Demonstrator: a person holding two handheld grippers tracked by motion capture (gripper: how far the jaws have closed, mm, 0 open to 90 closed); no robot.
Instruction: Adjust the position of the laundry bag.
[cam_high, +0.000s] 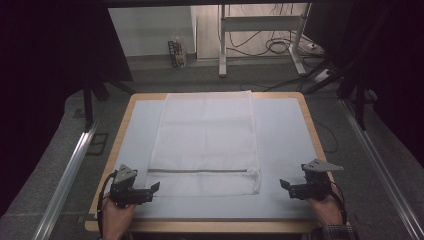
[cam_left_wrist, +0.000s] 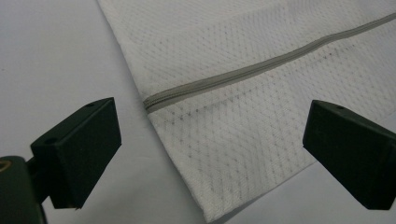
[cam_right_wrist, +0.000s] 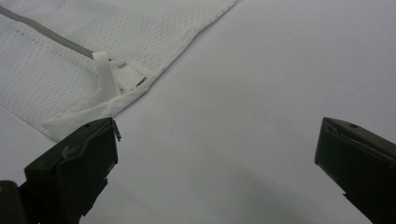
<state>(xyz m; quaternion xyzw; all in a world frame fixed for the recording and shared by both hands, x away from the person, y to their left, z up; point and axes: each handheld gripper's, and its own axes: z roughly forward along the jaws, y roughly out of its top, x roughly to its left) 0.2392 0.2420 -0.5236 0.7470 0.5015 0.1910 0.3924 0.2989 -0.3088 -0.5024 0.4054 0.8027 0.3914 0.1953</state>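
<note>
A white mesh laundry bag (cam_high: 206, 140) lies flat in the middle of the table, with a grey zipper (cam_high: 197, 171) running across it near its front end. In the left gripper view the zipper (cam_left_wrist: 261, 70) crosses the bag (cam_left_wrist: 243, 140) diagonally, and my left gripper (cam_left_wrist: 210, 154) hangs open over the bag's near left corner. My left gripper (cam_high: 154, 190) sits just left of that corner in the high view. My right gripper (cam_high: 285, 186) stands open to the right of the bag, apart from it. The right gripper view has the bag's corner (cam_right_wrist: 93, 88) with a white tab (cam_right_wrist: 105, 74) by the zipper's end.
The table (cam_high: 300, 150) wears a pale grey-white mat with a wooden rim (cam_high: 120, 135). Metal rails (cam_high: 70, 175) run along both sides on the floor. Behind the table stand a desk frame (cam_high: 260, 35), cables and a small box (cam_high: 176, 52).
</note>
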